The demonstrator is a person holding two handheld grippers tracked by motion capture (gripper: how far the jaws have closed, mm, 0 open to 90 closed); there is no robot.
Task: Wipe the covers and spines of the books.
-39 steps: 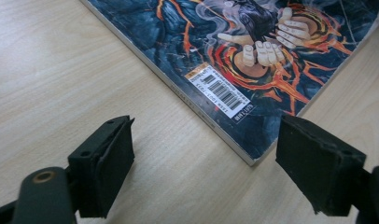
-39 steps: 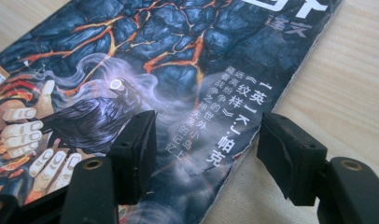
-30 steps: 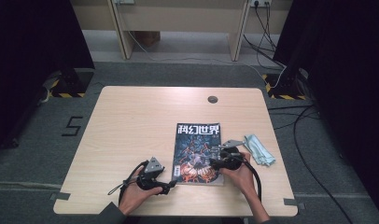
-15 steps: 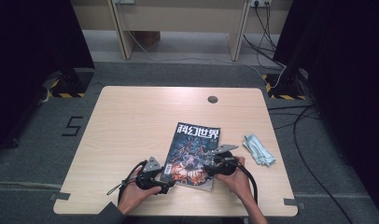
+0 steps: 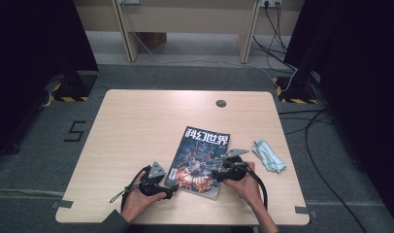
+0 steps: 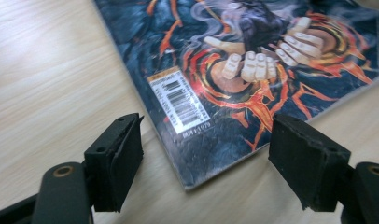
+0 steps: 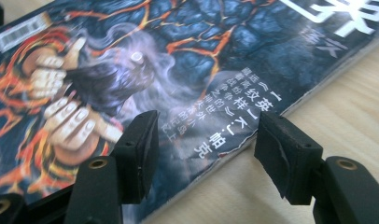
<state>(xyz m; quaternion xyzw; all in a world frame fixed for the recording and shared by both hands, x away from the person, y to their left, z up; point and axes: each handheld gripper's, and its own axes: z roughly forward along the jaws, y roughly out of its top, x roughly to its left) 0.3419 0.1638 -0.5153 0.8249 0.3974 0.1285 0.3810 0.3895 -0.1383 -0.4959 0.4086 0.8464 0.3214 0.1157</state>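
Note:
A magazine [image 5: 201, 158] with a dark lava-pattern cover and white Chinese title lies slightly askew on the near middle of the wooden table [image 5: 137, 126]. My left gripper [image 5: 172, 187] is open at its near left corner. In the left gripper view that corner, with its barcode [image 6: 178, 100], lies between the jaws of the left gripper [image 6: 208, 135], which have just been closing without touching it. My right gripper [image 5: 216, 174] is open at the magazine's right edge. In the right gripper view the right gripper [image 7: 208, 130] straddles that edge, one jaw over the magazine's cover [image 7: 178, 46], one over bare wood.
A folded teal cloth [image 5: 269, 155] lies right of the magazine, close to the right hand. A round cable hole [image 5: 221, 103] sits near the table's far edge. Cables trail on the floor at the right.
The magazine has turned, its near end swinging to the left. The right gripper has shifted left onto its right edge. The left gripper has stayed at the near left corner.

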